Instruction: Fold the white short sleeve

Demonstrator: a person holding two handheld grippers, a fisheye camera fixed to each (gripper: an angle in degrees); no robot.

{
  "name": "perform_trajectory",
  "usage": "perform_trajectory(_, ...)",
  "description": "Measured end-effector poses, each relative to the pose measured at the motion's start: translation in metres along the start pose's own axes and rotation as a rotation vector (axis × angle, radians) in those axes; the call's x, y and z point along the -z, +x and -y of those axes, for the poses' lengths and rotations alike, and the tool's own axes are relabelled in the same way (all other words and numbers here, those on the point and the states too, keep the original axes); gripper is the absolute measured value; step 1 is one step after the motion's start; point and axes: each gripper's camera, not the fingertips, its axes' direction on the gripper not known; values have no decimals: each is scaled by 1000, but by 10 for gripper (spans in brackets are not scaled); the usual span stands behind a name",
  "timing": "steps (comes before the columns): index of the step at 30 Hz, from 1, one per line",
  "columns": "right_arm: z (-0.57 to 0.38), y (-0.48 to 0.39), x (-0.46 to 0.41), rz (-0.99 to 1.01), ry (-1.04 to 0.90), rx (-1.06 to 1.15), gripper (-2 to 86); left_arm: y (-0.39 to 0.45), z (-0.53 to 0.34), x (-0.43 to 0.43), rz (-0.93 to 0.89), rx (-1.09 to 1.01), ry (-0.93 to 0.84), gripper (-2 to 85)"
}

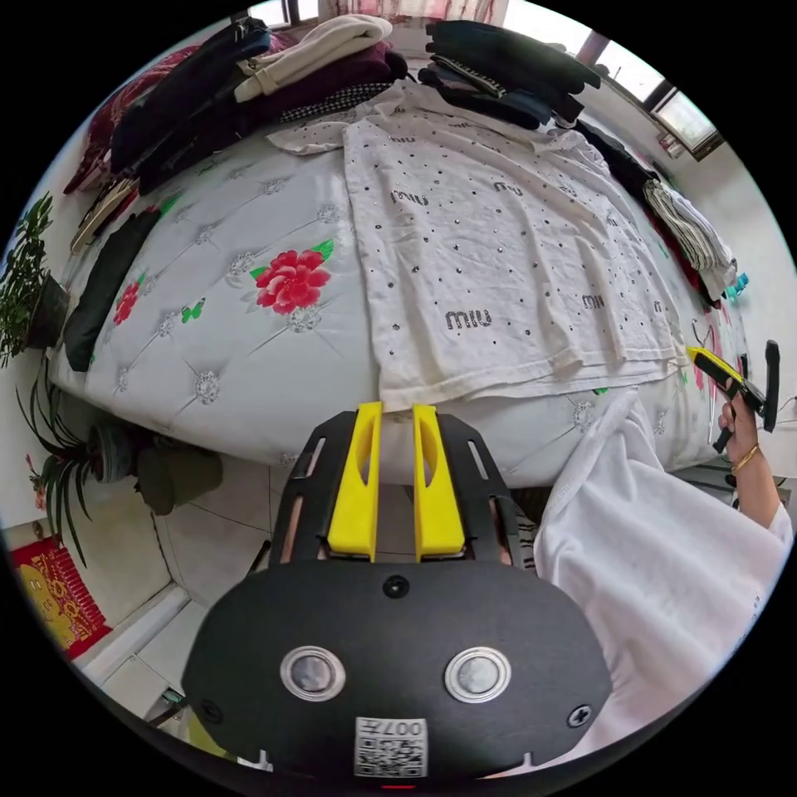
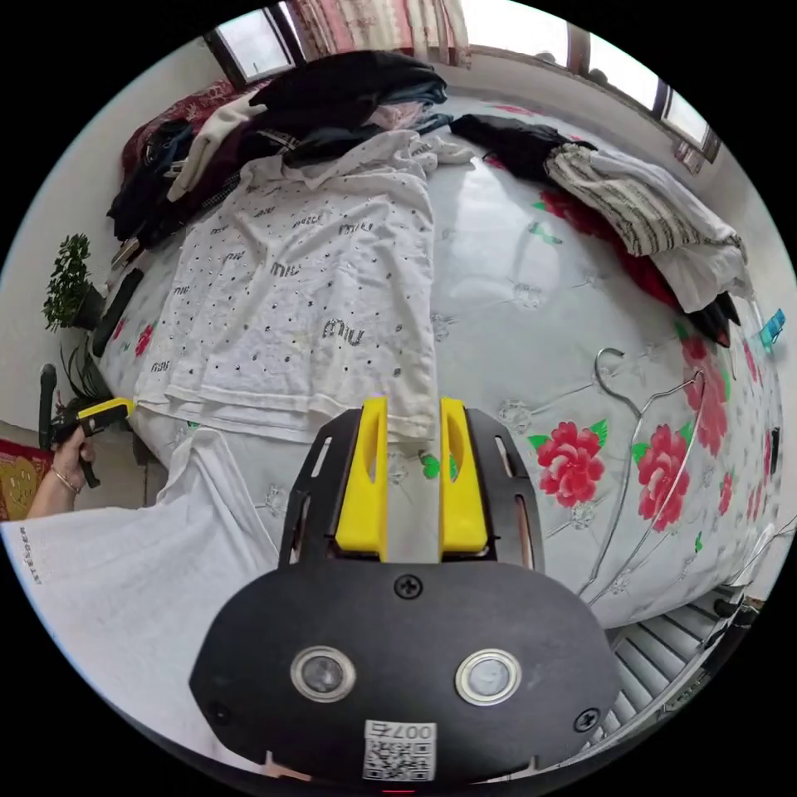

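Note:
The white short-sleeve shirt, dotted with studs and small letter prints, lies spread flat on the quilted floral bed. My left gripper hovers at the near hem's left corner, its yellow jaws slightly apart and holding nothing. At the hem's other corner is my right gripper, jaws apart, with the hem edge showing in the gap; I cannot tell if it touches. A hand holds each gripper, so the right gripper and the left gripper each show in the other's view.
Piles of dark and cream clothes line the bed's far side. A striped garment and a wire hanger lie beside the shirt. The person's white top hangs by the bed edge. Potted plants stand on the tiled floor.

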Motion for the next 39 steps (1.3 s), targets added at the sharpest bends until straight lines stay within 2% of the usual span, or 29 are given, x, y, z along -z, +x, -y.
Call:
perform_trajectory(3,9,-7,-18,89,-99,-17,38,2,0,-9,2,16,7,64)
perform_trajectory(5,10,-11,-12,28,-72,-53,16,2,0,-11,-4,24,9,63)
perform_trajectory(12,8,12,36,84,33,-119,3,-1,-4,-18,-28,0,-1,63)
perform_trajectory(20,11,16,63,55,22,-74,39,-10,-20,-18,-60,4,24,48)
perform_trajectory(26,18,4,73,29,19,-32,65,-19,-40,-11,7,41,3,2)
perform_trajectory(33,30,-9,67,42,-66,45,52,-33,-65,14,-104,-21,120,88)
perform_trajectory(35,36,-14,63,42,-114,65,33,-31,-64,9,-105,-51,81,85)
perform_trajectory(37,40,-16,65,23,-131,70,17,-32,-61,-4,-63,-46,-3,40)
perform_trajectory(39,43,-15,78,16,-101,65,8,-37,-62,1,-77,-49,3,4)
